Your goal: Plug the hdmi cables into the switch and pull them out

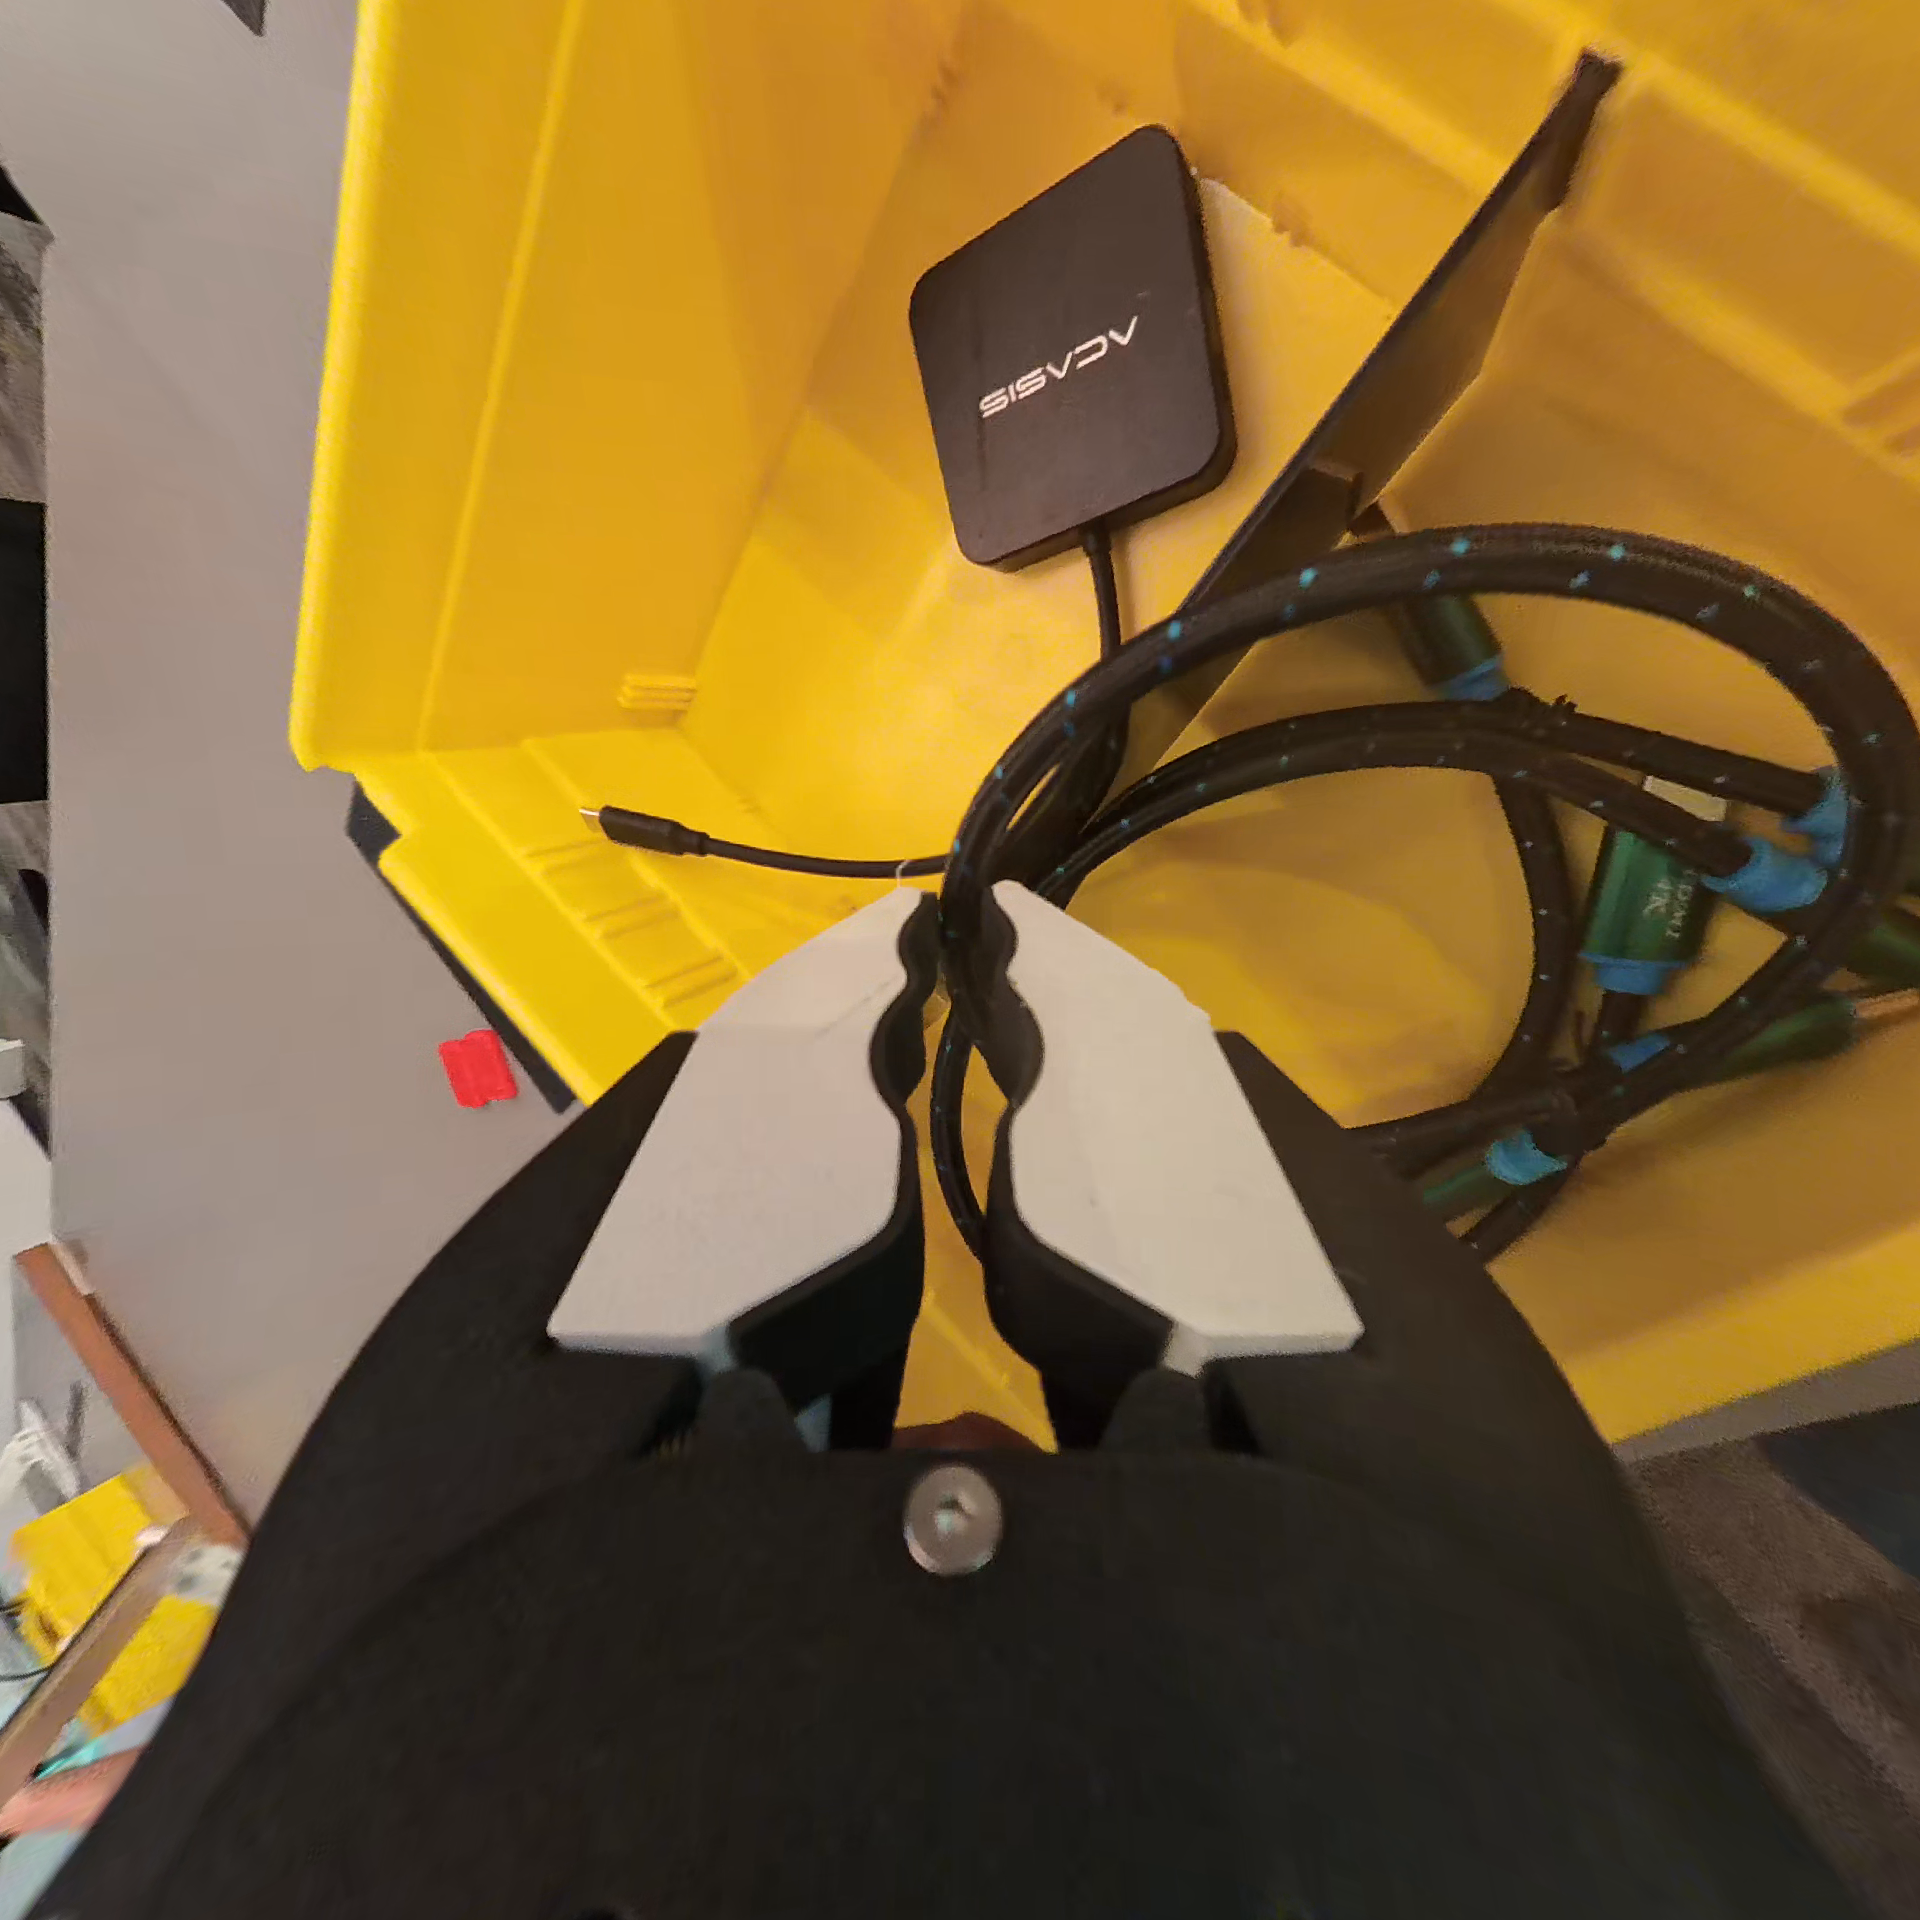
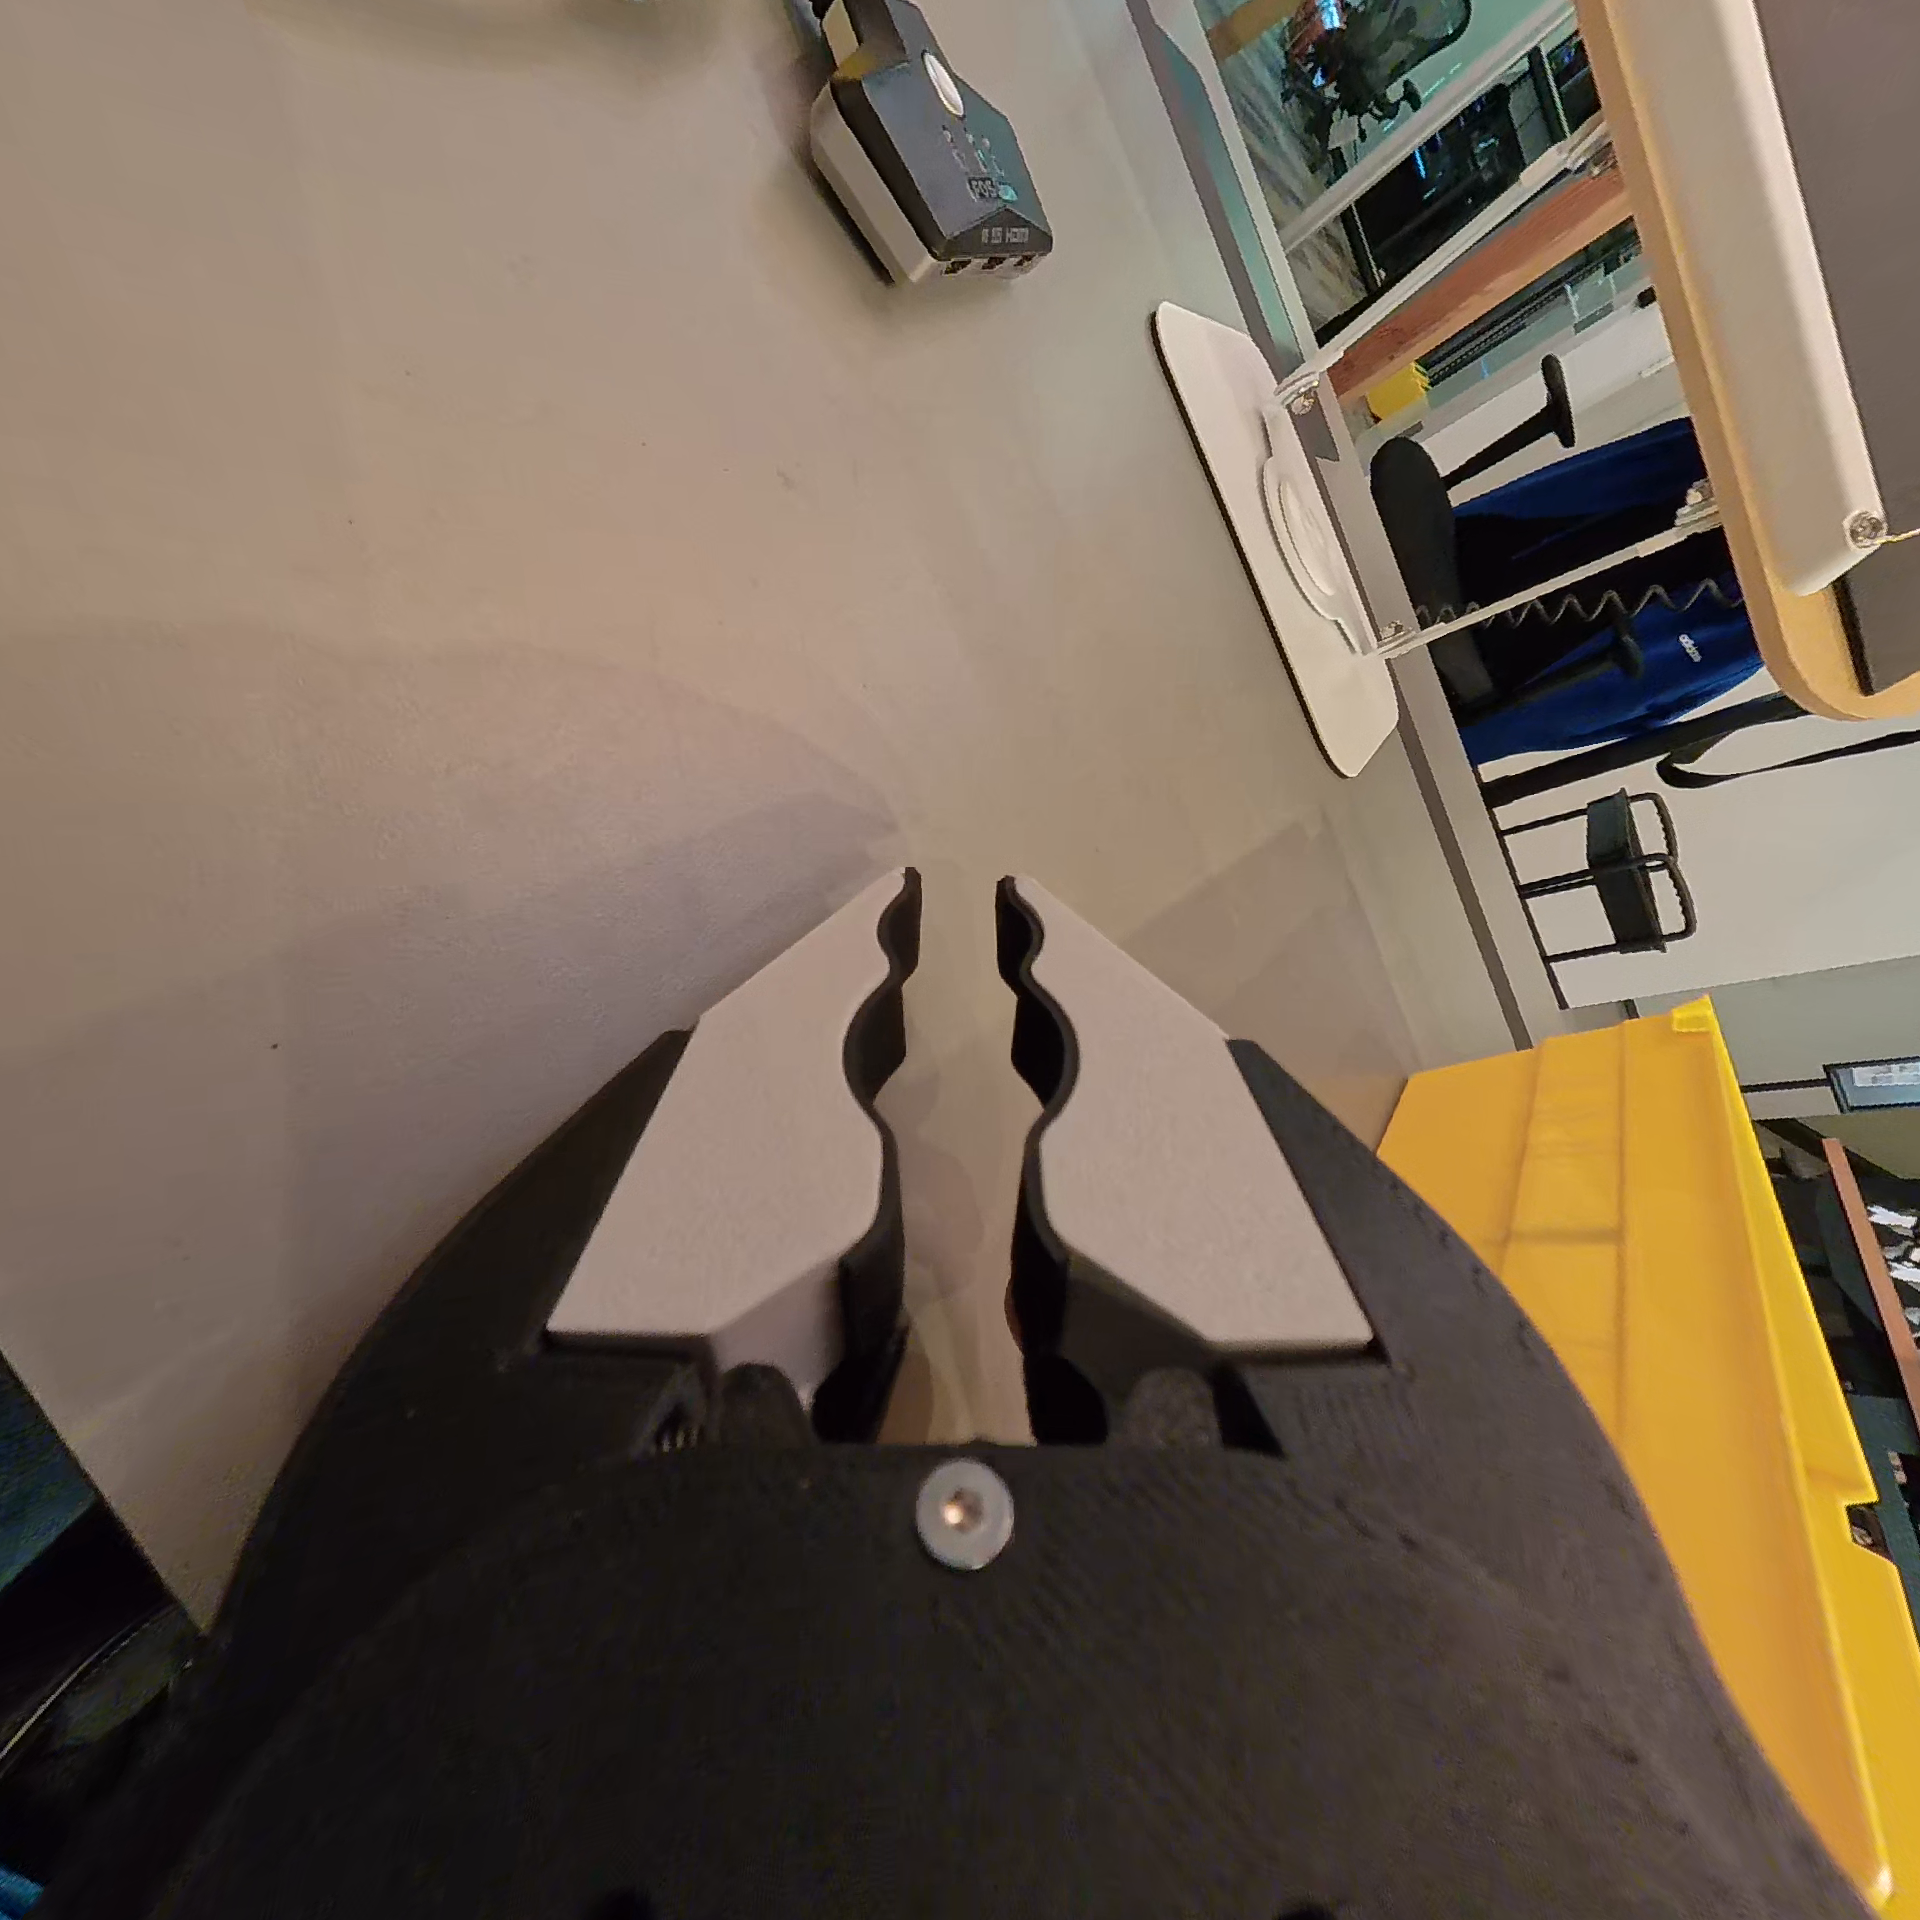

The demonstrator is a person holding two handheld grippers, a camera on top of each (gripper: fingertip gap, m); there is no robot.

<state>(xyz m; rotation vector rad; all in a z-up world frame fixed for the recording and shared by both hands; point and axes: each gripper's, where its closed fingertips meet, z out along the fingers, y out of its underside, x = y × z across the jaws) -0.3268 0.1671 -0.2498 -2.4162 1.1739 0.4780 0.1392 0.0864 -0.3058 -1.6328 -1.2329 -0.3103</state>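
Observation:
My left gripper (image 1: 958, 906) is shut on a black braided hdmi cable with blue flecks (image 1: 1226, 623), whose loops hang above a yellow bin (image 1: 499, 436). More coiled cables with green plugs (image 1: 1652, 894) and blue ties lie in the bin's right part. A black square hub (image 1: 1070, 353) with a thin cord and a small plug (image 1: 644, 828) lies in the bin's left part. My right gripper (image 2: 958, 881) is slightly open and empty over the pale table (image 2: 468, 520). The hdmi switch (image 2: 935, 177), black and grey with several ports facing me, sits on the table far ahead.
A black divider (image 1: 1434, 343) splits the bin. A small red block (image 1: 476, 1070) lies on the table beside the bin. In the right wrist view a white pad with a clear stand (image 2: 1288, 520) sits at the table's edge, and the yellow bin (image 2: 1621, 1299) is at lower right. The left gripper's tips are roughly 50 cm from the right gripper's.

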